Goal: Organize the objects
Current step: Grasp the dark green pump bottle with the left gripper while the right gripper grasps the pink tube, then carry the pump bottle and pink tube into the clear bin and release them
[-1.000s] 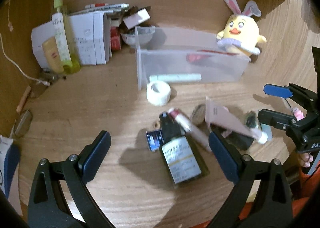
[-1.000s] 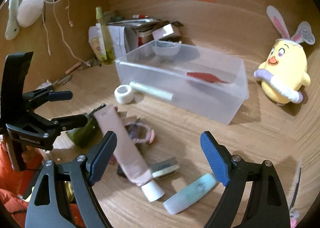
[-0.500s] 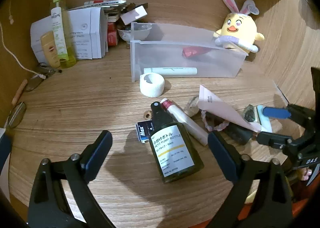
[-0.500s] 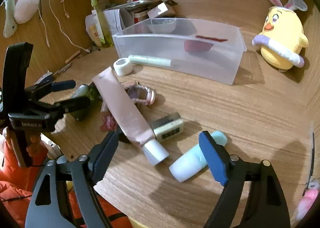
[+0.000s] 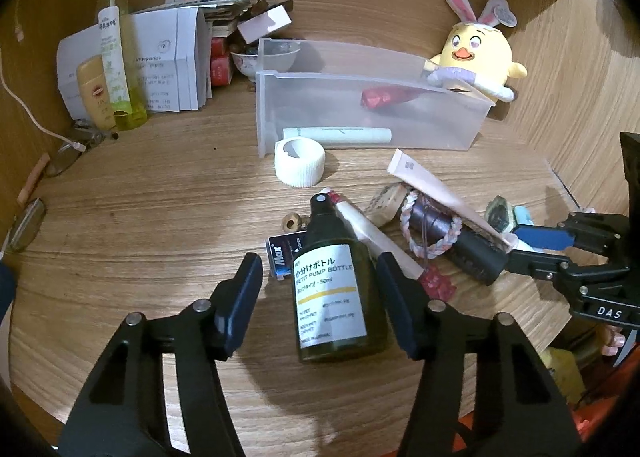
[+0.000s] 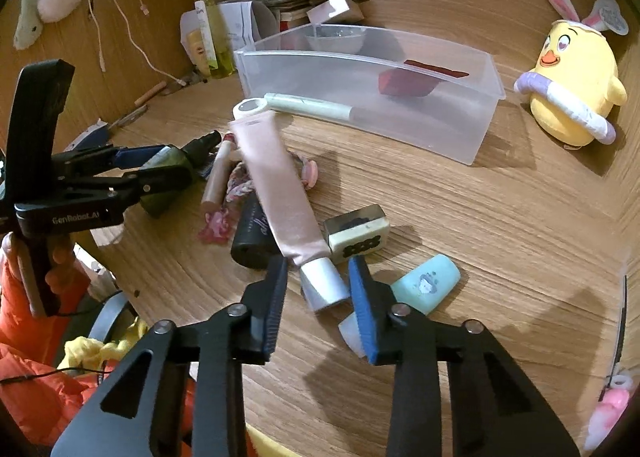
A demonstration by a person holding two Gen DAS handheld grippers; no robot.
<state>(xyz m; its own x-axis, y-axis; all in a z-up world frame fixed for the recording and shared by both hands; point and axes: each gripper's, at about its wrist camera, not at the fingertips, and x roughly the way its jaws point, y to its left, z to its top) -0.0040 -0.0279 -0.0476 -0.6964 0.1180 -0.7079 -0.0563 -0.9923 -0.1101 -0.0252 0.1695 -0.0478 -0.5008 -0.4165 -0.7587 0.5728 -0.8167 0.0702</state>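
Our left tongs (image 5: 318, 299) stand spread on either side of the dark green pump bottle (image 5: 334, 289), which lies flat on the wooden worktop (image 5: 160, 217). Gaps show between the pads and the glass, so nothing is gripped yet. The bottle's long axis runs straight away from us: its black nozzle points toward the clear plastic bin (image 5: 372, 113), its base toward the tongs.

Our right tongs (image 6: 316, 293) are narrowed around the silver cap of the pink tube (image 6: 280, 185), one pad on each side; we cannot tell whether the pads actually touch the cap. The tube lies on a slant, cap end nearest us, its crimped flat end pointing away and left toward a white tape roll (image 6: 251, 108) beside the bin. It rests across a black cylinder (image 6: 250, 237) and a braided band (image 6: 240, 189). A mint-green case (image 6: 426, 283) lies just right of the right-hand pad.
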